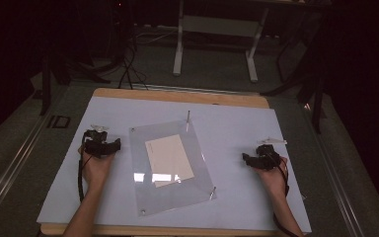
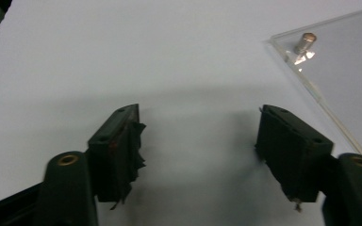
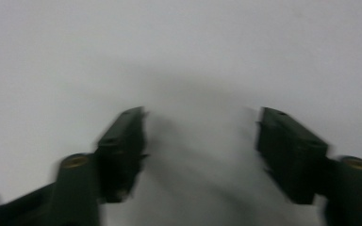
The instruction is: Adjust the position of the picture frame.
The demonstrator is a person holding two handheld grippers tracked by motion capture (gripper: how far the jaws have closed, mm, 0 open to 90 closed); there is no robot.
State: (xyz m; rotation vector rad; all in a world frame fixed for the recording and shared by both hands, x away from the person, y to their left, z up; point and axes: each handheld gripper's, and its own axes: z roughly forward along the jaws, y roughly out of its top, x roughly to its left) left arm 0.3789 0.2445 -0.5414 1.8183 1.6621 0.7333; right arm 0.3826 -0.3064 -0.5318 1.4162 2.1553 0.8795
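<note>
Both grippers rest on the white table top [image 1: 237, 123] with jaws spread wide and nothing between them, the left gripper [image 1: 112, 146] just beside the left edge of the clear acrylic plate [image 1: 187, 195] lying mid-table over a cream card [image 1: 169, 159], the right gripper [image 1: 246, 158] well apart on its other side.

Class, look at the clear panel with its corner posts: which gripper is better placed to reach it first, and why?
Probably the left gripper: it sits open close beside the clear panel, whose corner post shows just ahead of its jaws. The right gripper, also open, sits farther off.
</note>
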